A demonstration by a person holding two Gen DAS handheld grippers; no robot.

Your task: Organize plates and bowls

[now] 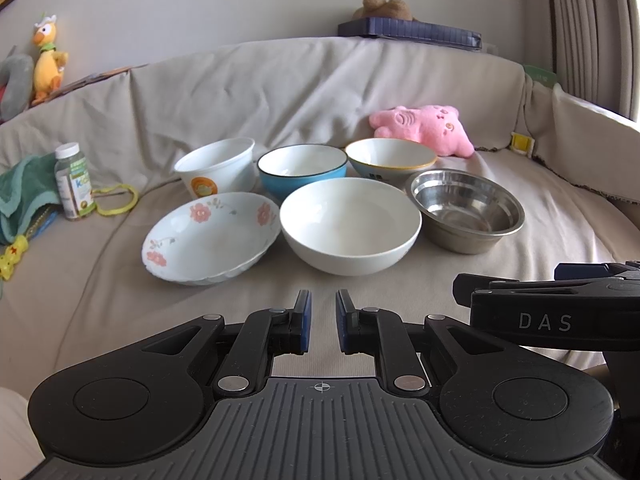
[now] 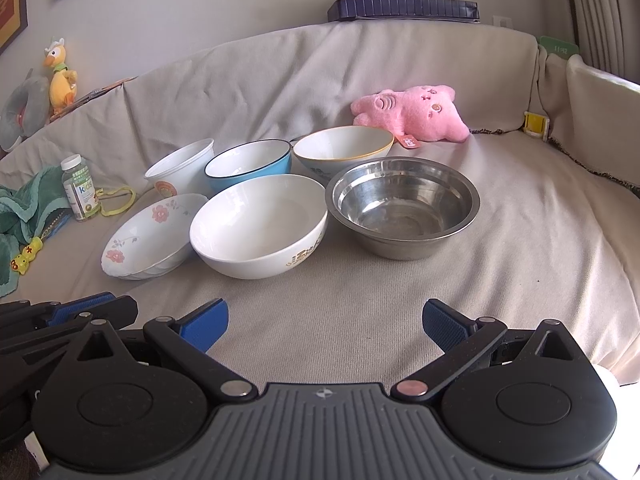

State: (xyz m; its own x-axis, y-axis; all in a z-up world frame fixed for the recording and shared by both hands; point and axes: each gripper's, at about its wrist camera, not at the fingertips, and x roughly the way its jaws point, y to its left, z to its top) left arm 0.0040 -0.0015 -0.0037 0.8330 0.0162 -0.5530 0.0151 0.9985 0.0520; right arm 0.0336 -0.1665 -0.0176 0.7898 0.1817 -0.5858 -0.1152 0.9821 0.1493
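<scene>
Evidently nothing has been picked up yet: six dishes sit clustered on a beige cloth-covered sofa seat (image 1: 520,264), none stacked. In the front row lie a shallow white plate with pink flowers and a scalloped rim (image 1: 210,238), a large plain white ceramic bowl (image 1: 350,226) touching it, and a round stainless-steel bowl (image 1: 466,210) just beside that. Behind them stand a white plastic bowl with an orange emblem (image 1: 218,170), a blue bowl with a white inside (image 1: 302,172) and a white bowl with a yellow rim (image 1: 390,162), each close against its neighbour.

The left claw (image 1: 323,322) hovers short of the dishes with its blue pads drawn nearly together and nothing between them. The right claw (image 2: 325,326) hangs just beside it, its blue pads spread wide, also empty, and faces the gap between the large white bowl and the steel bowl.

My reading is that this is the opening step, with a first dish still to be chosen. Nesting would likely go smaller into larger, so a back-row bowl might be lifted into the white or steel one. The wide right claw seems readier; it would need to straddle a rim and pinch the wall. The left claw must open first. The soft seat may let bowls tip when nudged, and the glazed walls look slippery.

Off to the side sit a pink plush toy (image 1: 424,128), a small supplement bottle (image 1: 74,182) and a green cloth (image 1: 24,188), clear of the work.
</scene>
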